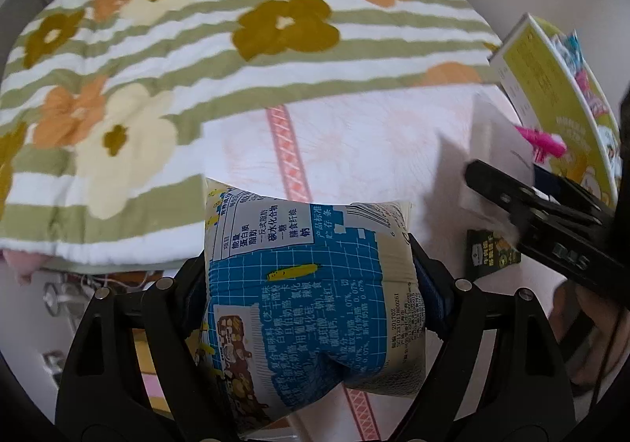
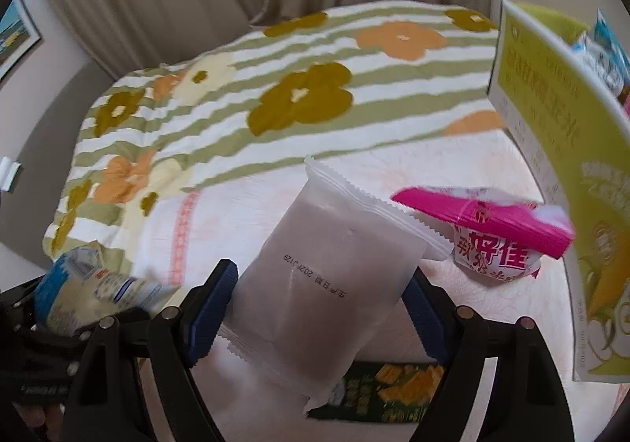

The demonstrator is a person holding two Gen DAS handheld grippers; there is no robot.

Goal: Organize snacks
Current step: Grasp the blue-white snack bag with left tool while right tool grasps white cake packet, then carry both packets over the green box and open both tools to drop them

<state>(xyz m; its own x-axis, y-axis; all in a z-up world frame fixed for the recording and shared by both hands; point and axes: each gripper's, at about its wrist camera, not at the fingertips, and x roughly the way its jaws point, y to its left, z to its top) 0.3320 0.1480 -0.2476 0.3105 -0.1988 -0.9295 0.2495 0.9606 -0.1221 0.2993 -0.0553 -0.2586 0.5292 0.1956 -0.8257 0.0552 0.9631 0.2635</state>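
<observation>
I had the left gripper (image 1: 311,284) clamped on a puffy blue-and-cream printed snack bag (image 1: 307,284), its pads pressing both sides. My right gripper (image 2: 323,300) pinched a frosted translucent plastic packet (image 2: 330,284) between its blue pads. Just beyond the right jaws lay a pink-and-white sweet pouch (image 2: 492,241); under them, a dark green snack packet (image 2: 397,391) on the pale pink sheet (image 2: 256,198).

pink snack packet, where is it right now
In the right wrist view the pink packet lies on the bed, right of the frosted pouch held in the right gripper, just left of the yellow-green box.
</observation>
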